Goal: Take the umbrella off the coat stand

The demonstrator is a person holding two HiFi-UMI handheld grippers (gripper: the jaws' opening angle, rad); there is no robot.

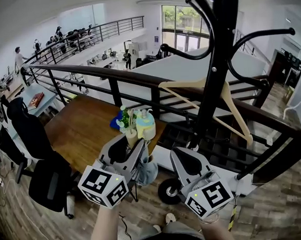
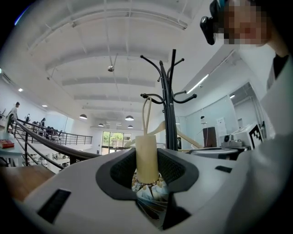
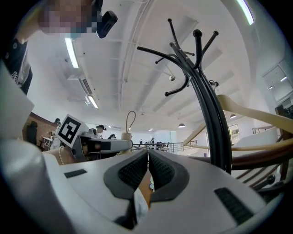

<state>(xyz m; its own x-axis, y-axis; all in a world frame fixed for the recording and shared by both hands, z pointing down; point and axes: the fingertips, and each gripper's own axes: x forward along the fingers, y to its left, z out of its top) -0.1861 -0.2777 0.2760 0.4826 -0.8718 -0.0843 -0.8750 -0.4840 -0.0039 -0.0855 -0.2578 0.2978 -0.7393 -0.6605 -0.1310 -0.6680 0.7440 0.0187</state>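
My left gripper [image 1: 134, 142] [image 2: 147, 167] is shut on the cream handle [image 2: 147, 157] of the folded umbrella [image 1: 147, 172]. Its patterned canopy hangs bunched below the jaws, and a thin strap loop rises from the handle's end. The umbrella hangs apart from the black coat stand [image 1: 215, 64] [image 2: 171, 105], to its left. My right gripper [image 1: 181, 153] [image 3: 148, 160] is shut on nothing, low beside the stand's pole [image 3: 213, 132]. From the right gripper view the umbrella handle [image 3: 126, 135] shows in the left gripper [image 3: 98, 145].
A wooden hanger [image 1: 224, 96] hangs on the stand's hooks. A black railing [image 1: 154, 84] runs behind it, with a wooden table [image 1: 83, 127] holding small items and a black office chair [image 1: 40, 161] to the left. People stand far off.
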